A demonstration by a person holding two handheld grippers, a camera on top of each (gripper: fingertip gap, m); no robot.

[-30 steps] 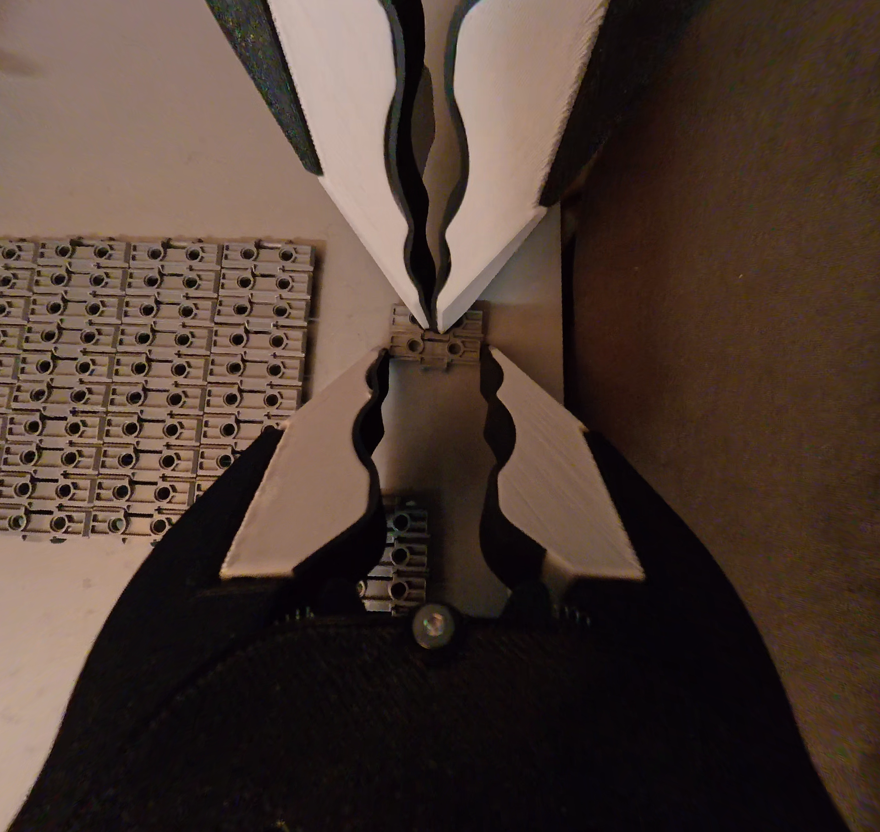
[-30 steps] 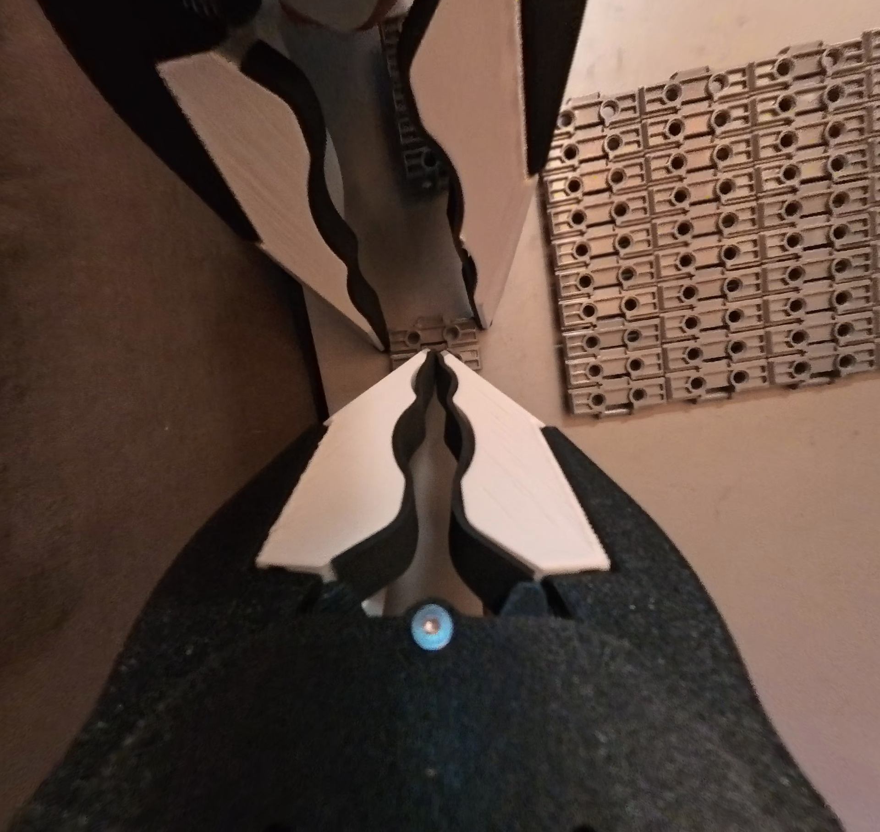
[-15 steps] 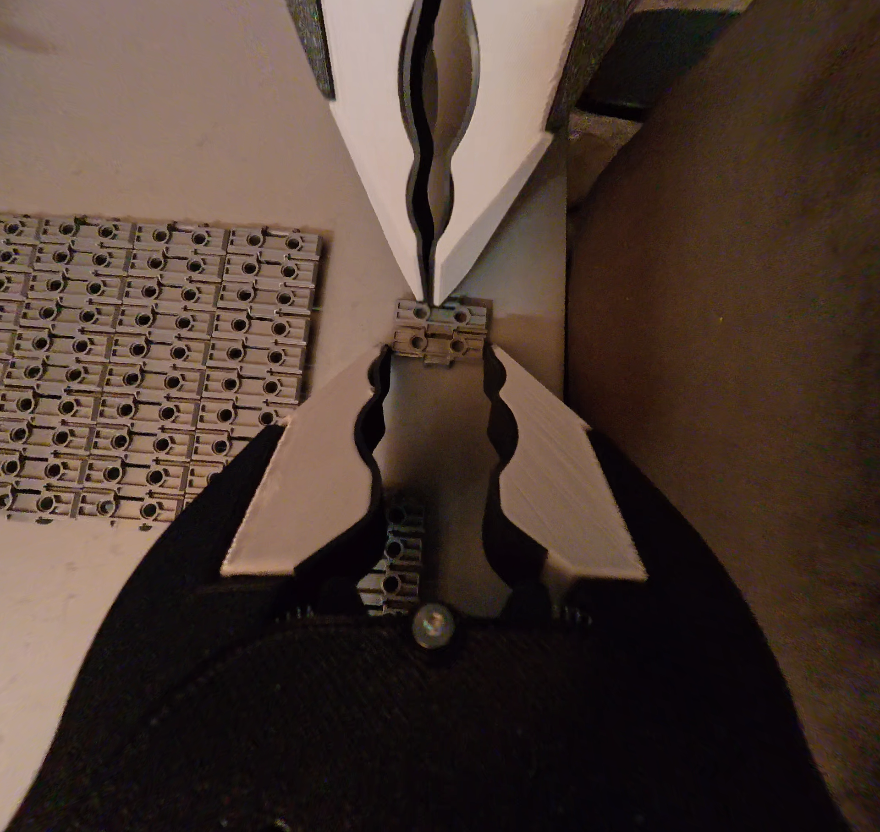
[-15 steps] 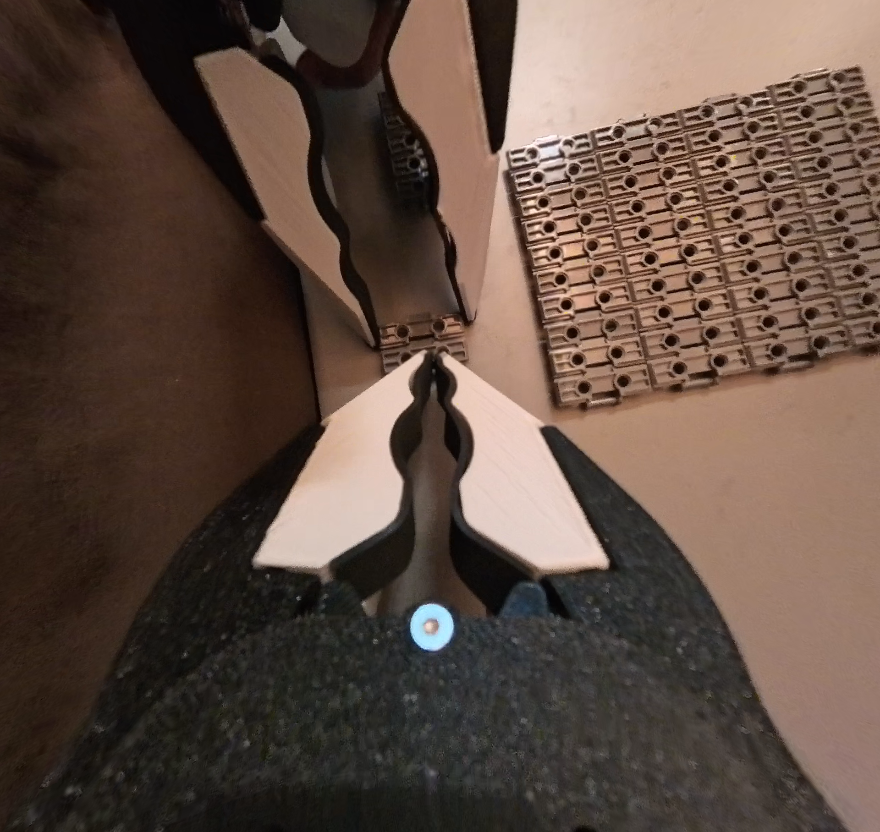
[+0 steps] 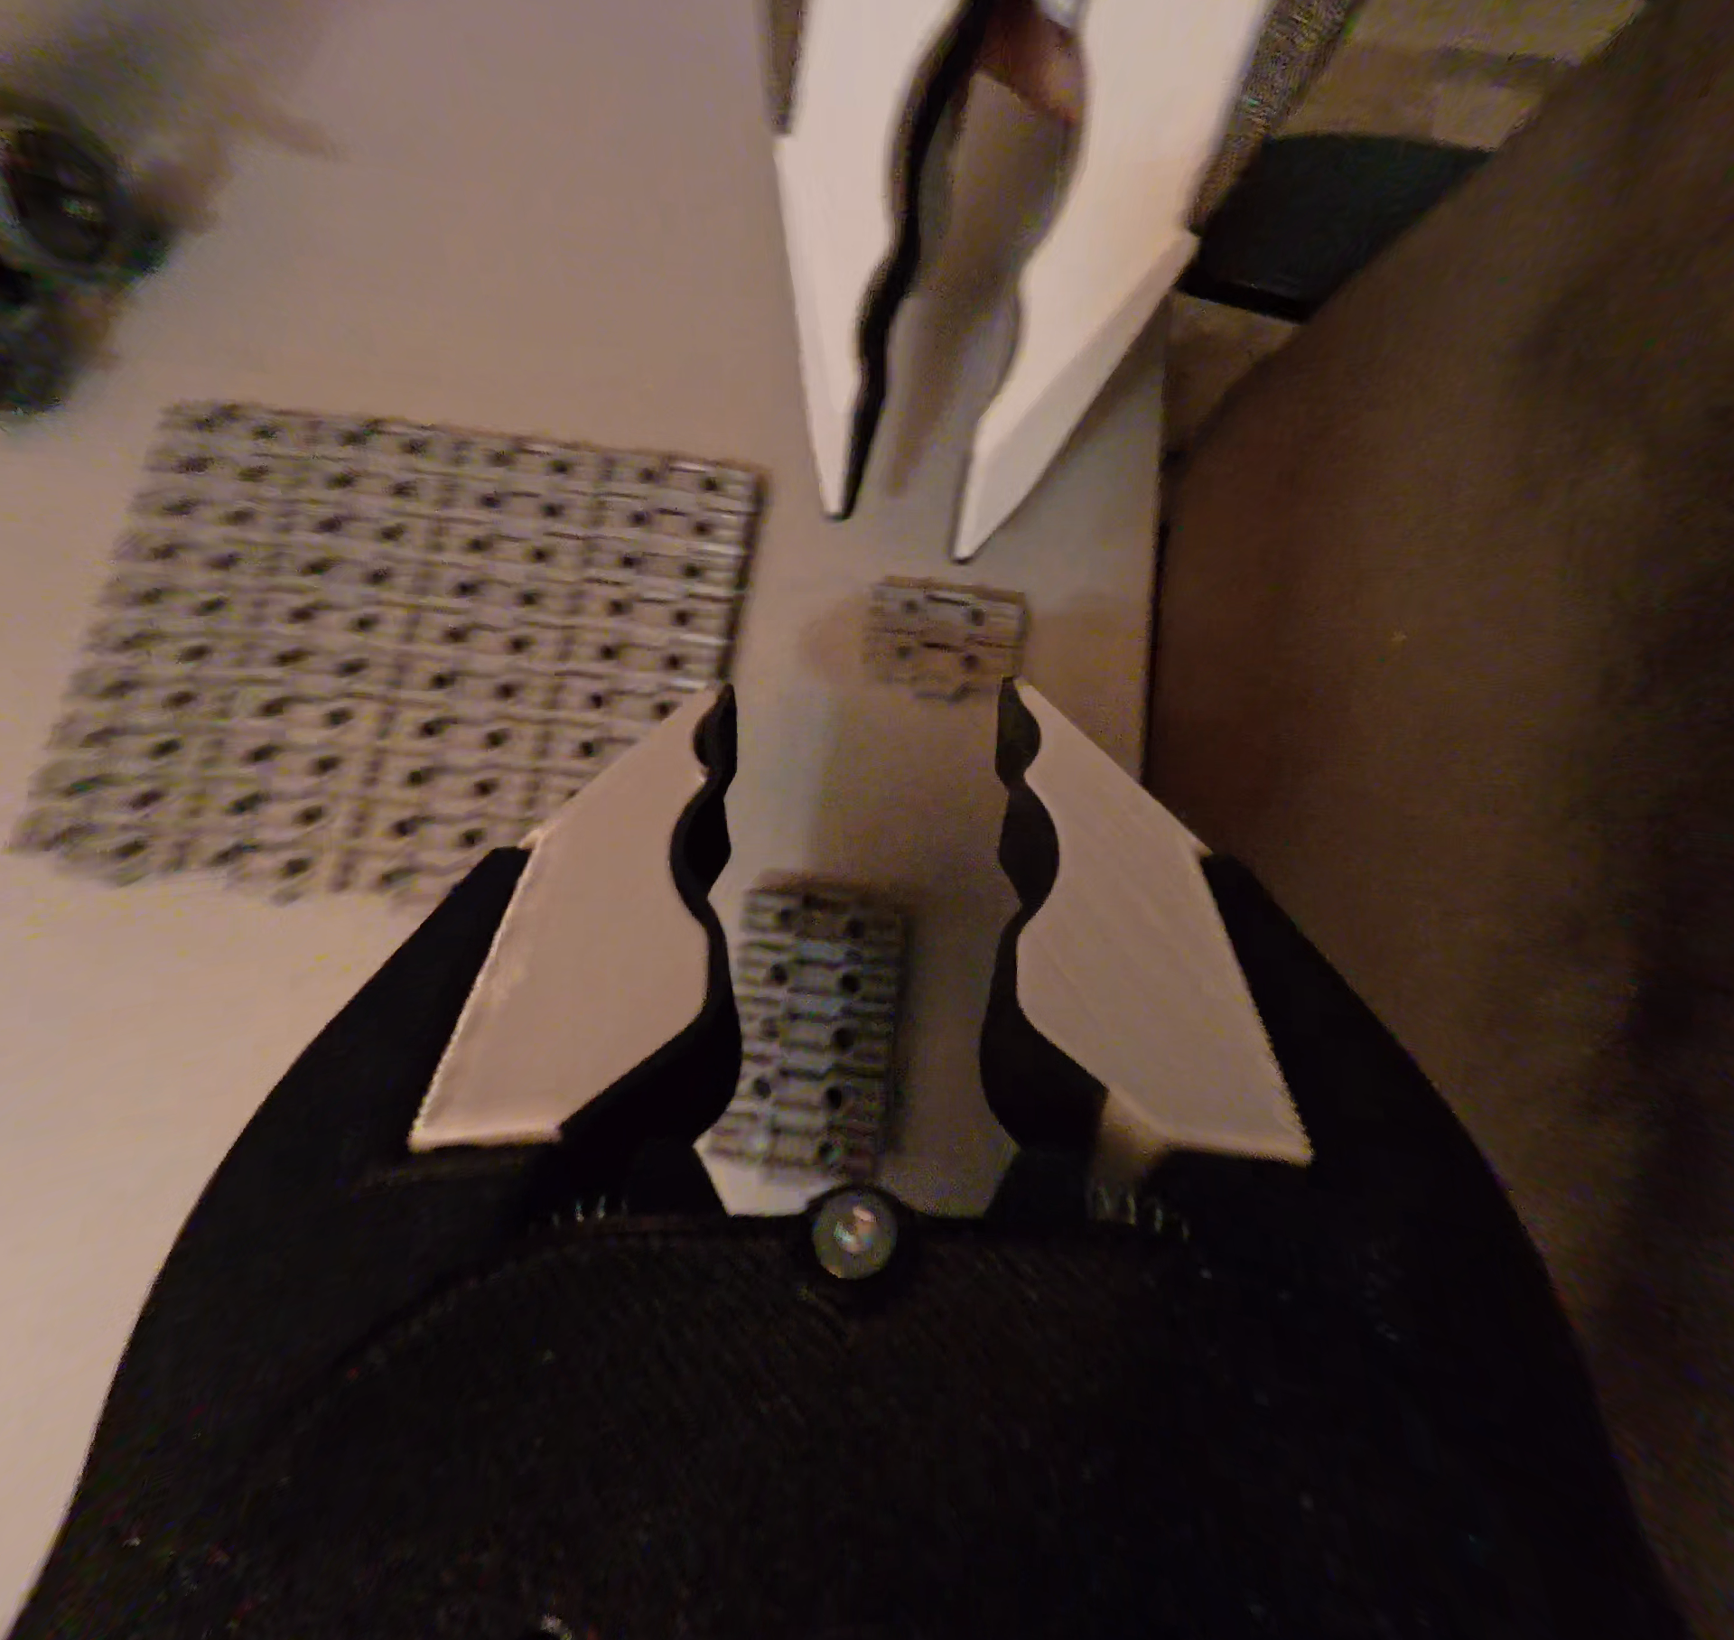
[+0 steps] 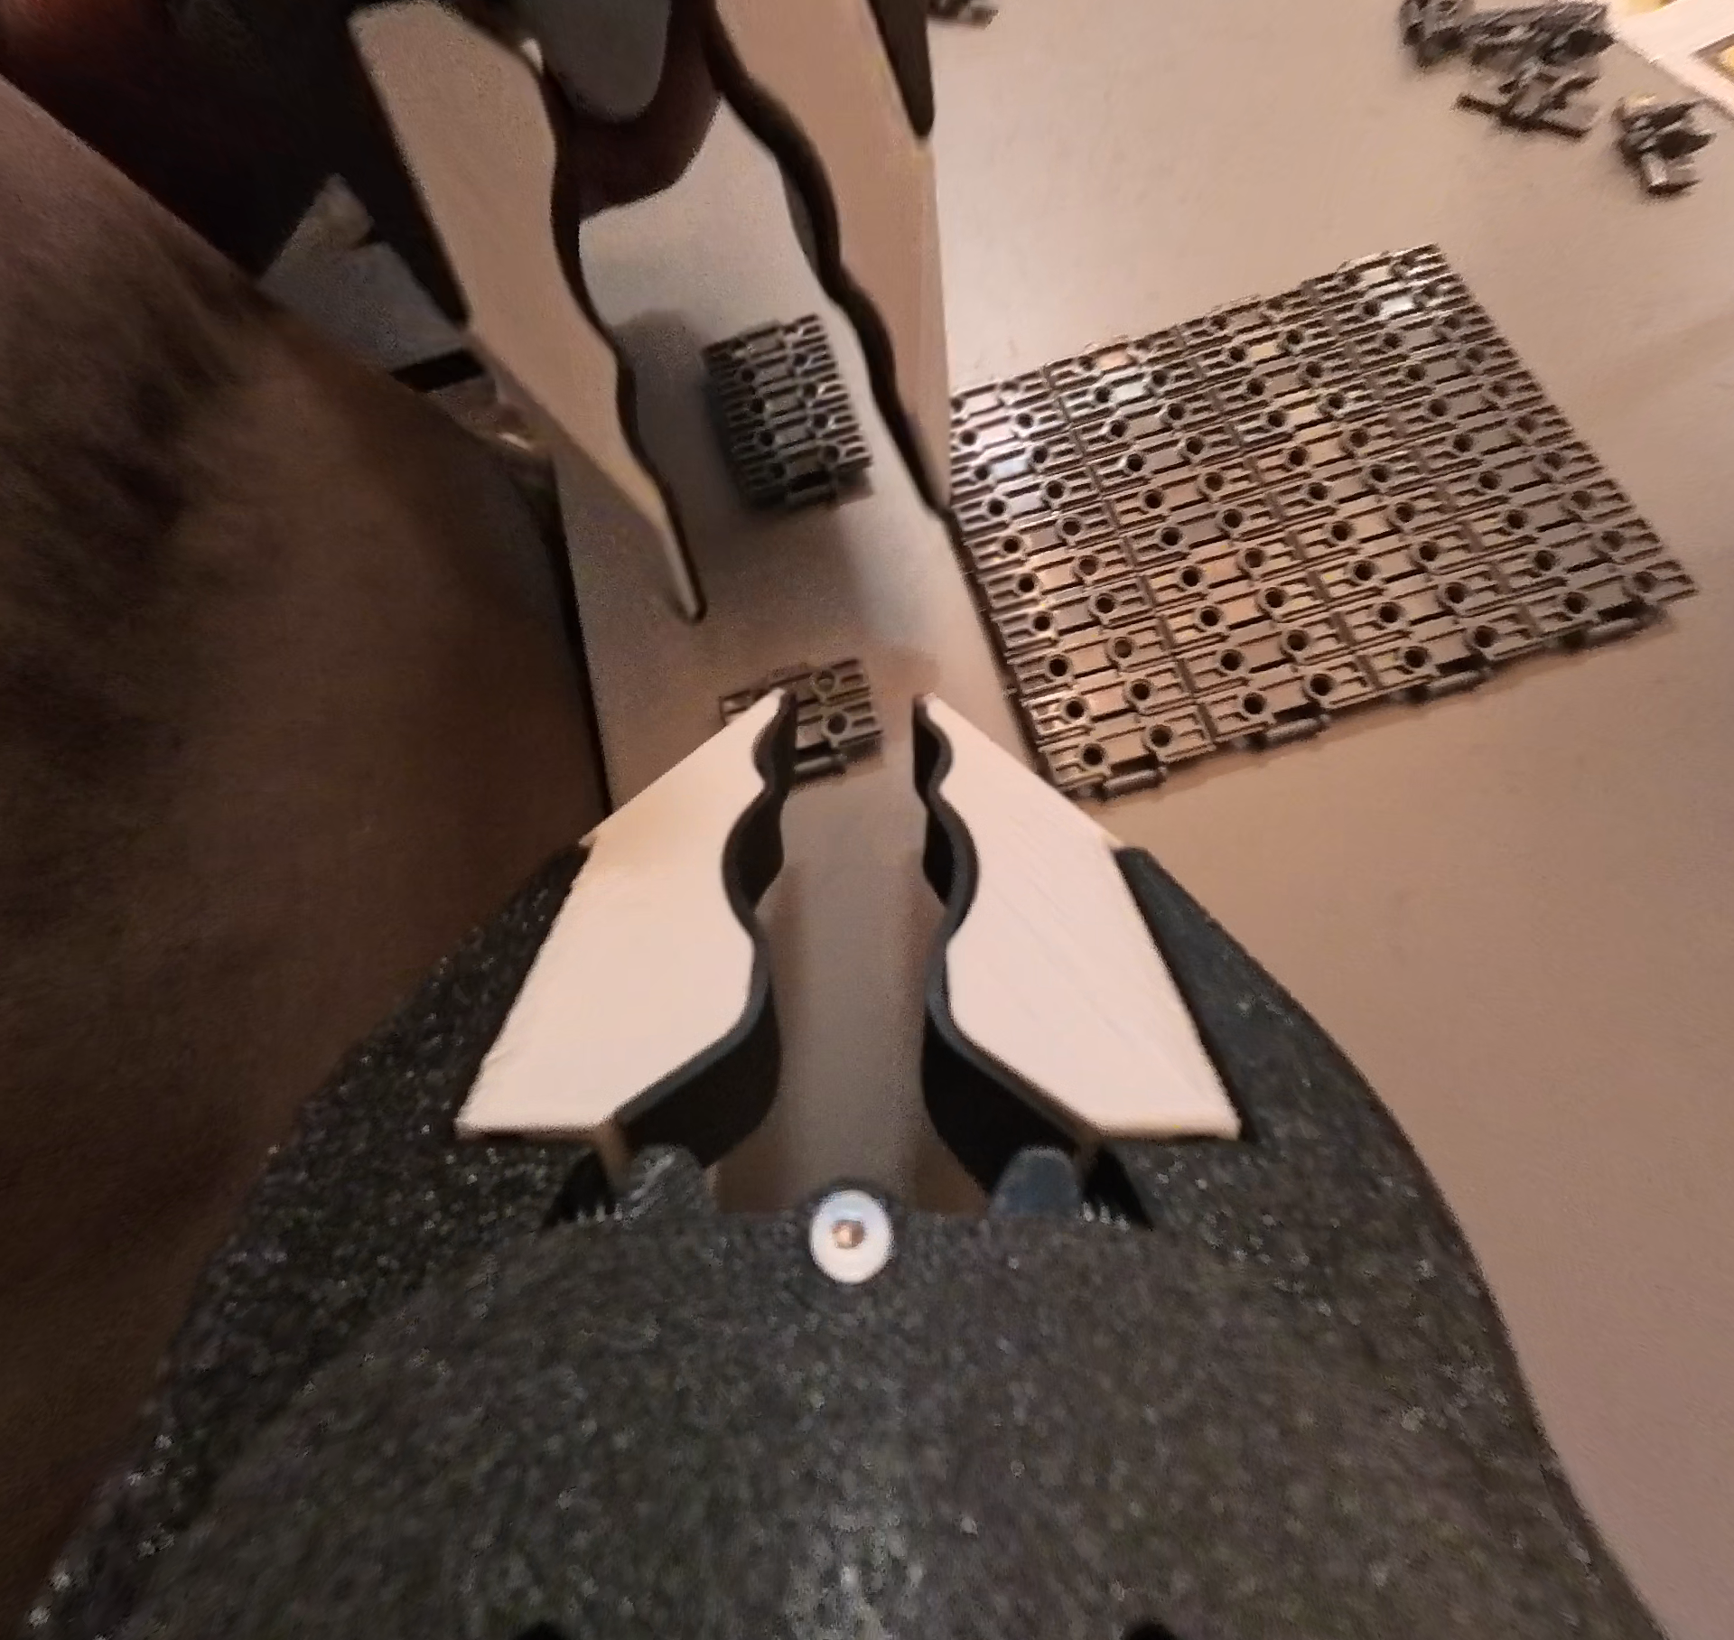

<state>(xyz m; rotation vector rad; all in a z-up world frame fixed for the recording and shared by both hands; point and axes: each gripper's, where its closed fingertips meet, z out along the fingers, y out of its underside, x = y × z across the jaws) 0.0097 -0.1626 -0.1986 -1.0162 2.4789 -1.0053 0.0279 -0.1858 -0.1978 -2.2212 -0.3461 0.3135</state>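
Now the right gripper (image 6: 852, 702) has let go. Half a second ago its white fingers were pressed together with the tips on the small grey studded piece (image 5: 946, 652). In this moment they stand a narrow gap apart and hold nothing. In the left wrist view the right gripper hangs in the upper middle of the frame, its tips clear of the piece.

The piece lies free on the pale grey strip (image 5: 1088, 619), just right of centre. In the right wrist view it sits just ahead of the gripper's left fingertip, which partly covers it. Whether the tip touches it I cannot say, since both views are smeared by motion.

The left gripper (image 5: 868, 694) is spread wide and empty, as it was before, but it has drawn back. The small piece, earlier level with its fingertips, now lies just beyond them and apart from them.

More shows of the longer grey studded piece (image 5: 816, 1023), which lies on the strip in the lower middle of the frame. It sits between the left gripper's fingers, close to the left one, and is not clamped.

The large grey studded mat (image 5: 403, 647) lies flat on the beige table (image 5: 469, 188) at the left of that frame, just beside the strip. A brown surface (image 5: 1454, 750) fills the right side. Some dark loose parts (image 6: 1539, 66) lie at the upper right of the right wrist view.
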